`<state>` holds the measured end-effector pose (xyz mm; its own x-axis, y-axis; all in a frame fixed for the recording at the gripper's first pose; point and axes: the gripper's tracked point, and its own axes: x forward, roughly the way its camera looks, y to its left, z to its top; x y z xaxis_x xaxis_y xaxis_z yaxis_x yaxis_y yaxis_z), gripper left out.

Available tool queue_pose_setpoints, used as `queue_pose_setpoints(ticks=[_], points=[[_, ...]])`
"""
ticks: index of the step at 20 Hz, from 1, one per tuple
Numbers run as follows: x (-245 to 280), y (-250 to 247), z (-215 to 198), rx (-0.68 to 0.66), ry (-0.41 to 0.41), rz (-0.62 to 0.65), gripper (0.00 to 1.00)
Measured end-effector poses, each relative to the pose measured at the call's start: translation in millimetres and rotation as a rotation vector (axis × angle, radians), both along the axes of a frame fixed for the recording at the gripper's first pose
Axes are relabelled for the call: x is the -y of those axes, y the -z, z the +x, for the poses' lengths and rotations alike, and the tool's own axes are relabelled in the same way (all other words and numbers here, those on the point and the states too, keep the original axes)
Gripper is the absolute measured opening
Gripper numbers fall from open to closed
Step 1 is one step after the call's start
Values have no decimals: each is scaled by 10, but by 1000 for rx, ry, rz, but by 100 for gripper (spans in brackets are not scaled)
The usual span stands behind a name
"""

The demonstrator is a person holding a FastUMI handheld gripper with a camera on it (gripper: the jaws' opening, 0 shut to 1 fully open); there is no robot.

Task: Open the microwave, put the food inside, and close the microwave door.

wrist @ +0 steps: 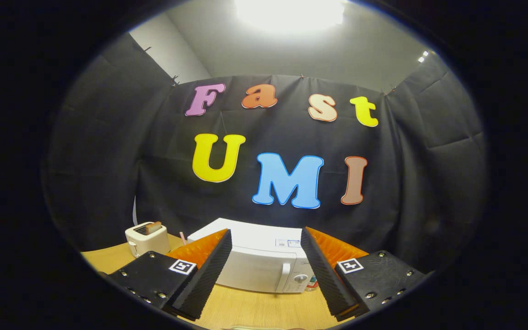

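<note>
Wooden tabletop [255,309] under a bright ceiling light, black cloth behind. Microwave [255,256] sits shut, beyond the gripper [266,270], framed between its jaws. Jaws spread wide, holding nothing. Toaster [145,238] stands left of the microwave, a slice poking out of its slot. Door handle [283,277]: a vertical white bar beside the knob [300,278]. Judged rigid and smooth; hook it from its left edge and pull outward. The body may slide if tugged hard. Food possibly the toast; unclear.
</note>
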<state>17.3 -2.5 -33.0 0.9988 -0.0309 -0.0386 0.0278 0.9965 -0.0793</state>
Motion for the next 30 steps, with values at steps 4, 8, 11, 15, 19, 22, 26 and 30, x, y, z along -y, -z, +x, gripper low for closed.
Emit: queue_pose_setpoints(ticks=[4, 8, 11, 15, 19, 22, 26, 30], points=[[45, 131, 43, -8, -4, 11, 96], [132, 325, 155, -2, 6, -2, 96], [165, 567, 272, -18, 12, -6, 96], [198, 975, 481, -59, 16, 4, 96], [303, 1393, 715, -104, 29, 14, 96], [399, 1674, 892, -133, 41, 51, 96], [542, 2024, 1179, -158, 63, 49, 96], [611, 2347, 1440, -174, 68, 68, 96]])
